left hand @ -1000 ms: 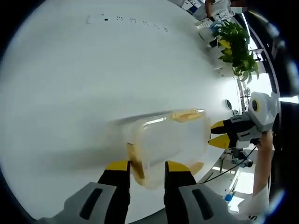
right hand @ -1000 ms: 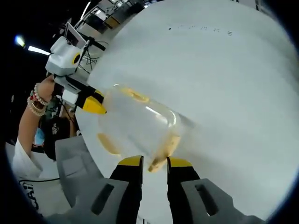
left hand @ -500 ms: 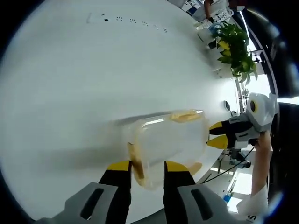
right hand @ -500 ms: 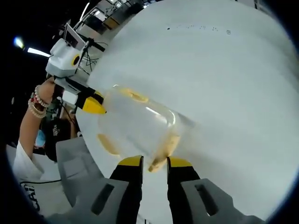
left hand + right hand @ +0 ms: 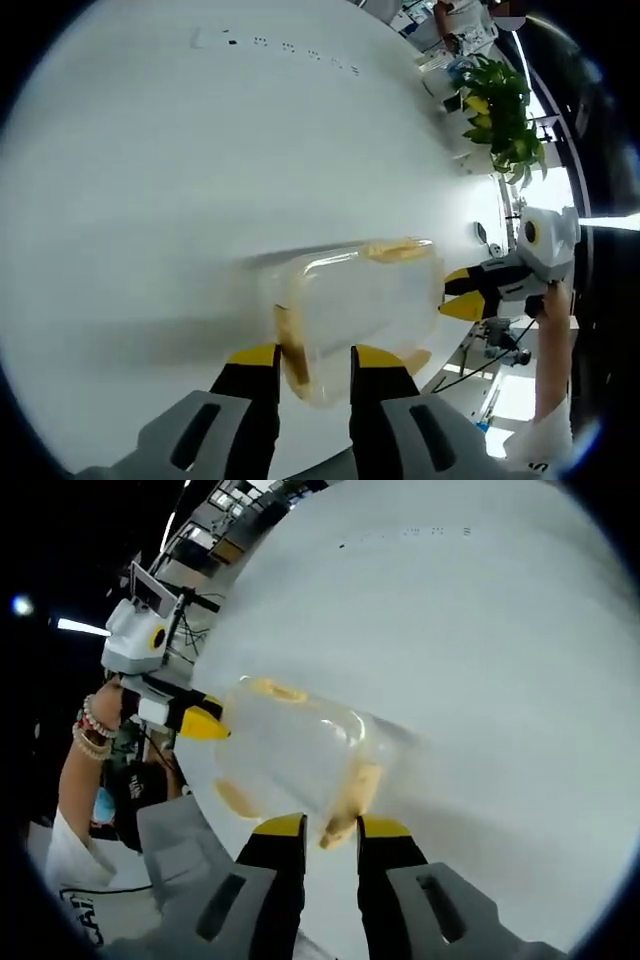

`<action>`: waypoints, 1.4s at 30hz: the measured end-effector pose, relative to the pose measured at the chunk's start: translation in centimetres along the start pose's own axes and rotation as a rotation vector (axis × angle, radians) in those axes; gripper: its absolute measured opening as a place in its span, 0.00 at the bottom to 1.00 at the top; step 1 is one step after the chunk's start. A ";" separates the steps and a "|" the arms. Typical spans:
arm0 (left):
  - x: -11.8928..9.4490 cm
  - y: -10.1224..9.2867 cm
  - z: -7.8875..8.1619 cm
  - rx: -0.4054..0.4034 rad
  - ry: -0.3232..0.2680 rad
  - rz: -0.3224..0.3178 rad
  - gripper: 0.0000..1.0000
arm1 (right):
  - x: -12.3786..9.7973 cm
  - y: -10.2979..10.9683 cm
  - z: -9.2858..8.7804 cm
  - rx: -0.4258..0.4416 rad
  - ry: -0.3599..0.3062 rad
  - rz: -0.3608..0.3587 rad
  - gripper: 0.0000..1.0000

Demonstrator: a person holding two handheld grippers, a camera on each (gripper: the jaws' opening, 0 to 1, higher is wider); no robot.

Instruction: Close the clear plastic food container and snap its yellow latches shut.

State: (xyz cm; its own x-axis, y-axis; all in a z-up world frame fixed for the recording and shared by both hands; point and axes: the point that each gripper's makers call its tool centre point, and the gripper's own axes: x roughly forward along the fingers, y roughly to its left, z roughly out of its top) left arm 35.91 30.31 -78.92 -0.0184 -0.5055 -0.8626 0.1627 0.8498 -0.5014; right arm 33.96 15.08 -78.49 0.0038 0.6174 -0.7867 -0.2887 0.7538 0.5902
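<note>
The clear plastic container (image 5: 360, 305) lies on the white table (image 5: 200, 150) with its lid down and yellow latches on its sides. My left gripper (image 5: 313, 358) is shut on the near end latch (image 5: 290, 345). From the right, my right gripper (image 5: 458, 293) meets the container's far end. In the right gripper view, the container (image 5: 290, 755) lies ahead, and my right gripper (image 5: 332, 828) is shut on the yellow latch (image 5: 348, 798) between its jaws. My left gripper (image 5: 208, 718) touches the opposite end there, held by a hand with bracelets (image 5: 90, 730).
A green potted plant (image 5: 500, 105) stands past the table's far right edge. The table edge runs close behind the container in both views, with cables and equipment on the floor beyond. Wide bare tabletop (image 5: 480, 630) stretches away from the container.
Both views have tilted slightly with the hands. The container and both grips look the same as before.
</note>
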 end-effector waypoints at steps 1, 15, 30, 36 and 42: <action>0.0 0.0 0.1 0.000 0.000 0.001 0.19 | 0.0 -0.1 0.0 0.019 -0.004 0.012 0.15; 0.3 -0.2 0.2 -0.004 -0.002 0.003 0.21 | -0.1 -0.2 0.0 0.046 -0.021 0.042 0.13; 0.4 -0.4 -0.1 -0.002 -0.010 0.006 0.21 | -0.2 -0.4 -0.2 0.072 -0.037 0.082 0.09; 0.2 -0.4 -0.1 0.000 -0.017 0.003 0.21 | 0.7 -0.3 -0.7 0.138 -0.047 0.141 0.08; 0.1 -0.5 -0.2 0.021 -0.025 0.006 0.21 | 0.9 0.0 -0.3 0.065 -0.046 0.097 0.10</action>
State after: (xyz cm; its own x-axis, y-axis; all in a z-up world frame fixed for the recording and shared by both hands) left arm 35.62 29.86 -78.73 0.0076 -0.5044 -0.8634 0.1836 0.8495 -0.4947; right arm 33.66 15.62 -79.27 0.0234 0.6966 -0.7170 -0.2272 0.7022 0.6748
